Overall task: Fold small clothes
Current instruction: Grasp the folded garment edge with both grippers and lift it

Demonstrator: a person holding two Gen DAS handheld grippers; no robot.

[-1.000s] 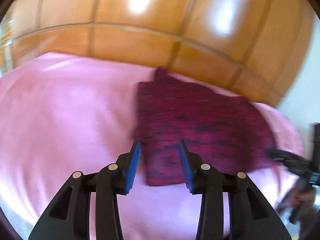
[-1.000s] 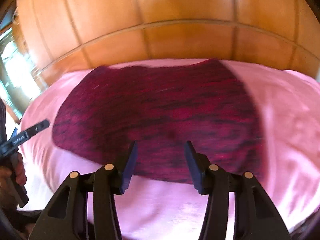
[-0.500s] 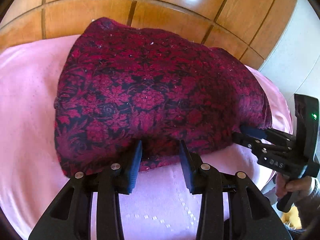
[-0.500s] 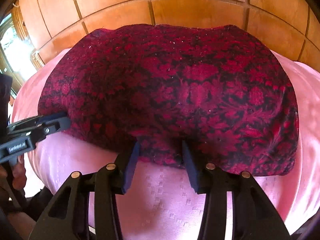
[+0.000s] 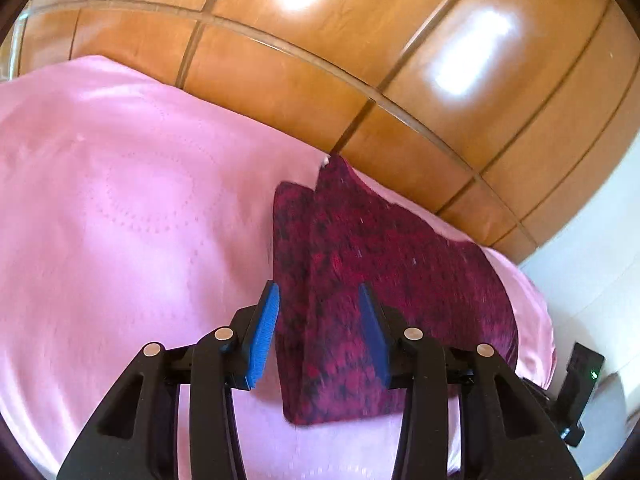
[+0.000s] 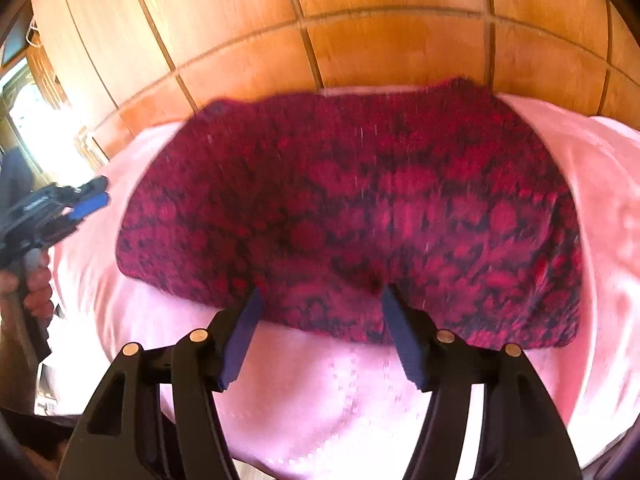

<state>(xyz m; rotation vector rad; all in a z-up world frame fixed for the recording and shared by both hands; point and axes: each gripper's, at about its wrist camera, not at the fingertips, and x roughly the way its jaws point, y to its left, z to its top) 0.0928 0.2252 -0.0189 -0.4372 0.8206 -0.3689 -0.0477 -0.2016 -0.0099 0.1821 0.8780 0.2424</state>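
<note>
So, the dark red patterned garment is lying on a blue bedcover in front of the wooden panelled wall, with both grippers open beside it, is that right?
Not quite: the bedcover is pink, not blue. The right wrist view shows it clearly under the dark red patterned garment, with the wooden panelled wall behind. The rest holds: the right gripper and left gripper both stand open, pressing on nothing.

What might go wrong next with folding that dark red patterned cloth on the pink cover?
The right claw has just been opening at the red cloth's near edge, gripping nothing, so the fold may loosen. The left claw sits over one end and could drag it crooked. The pink cover might bunch underneath.
</note>
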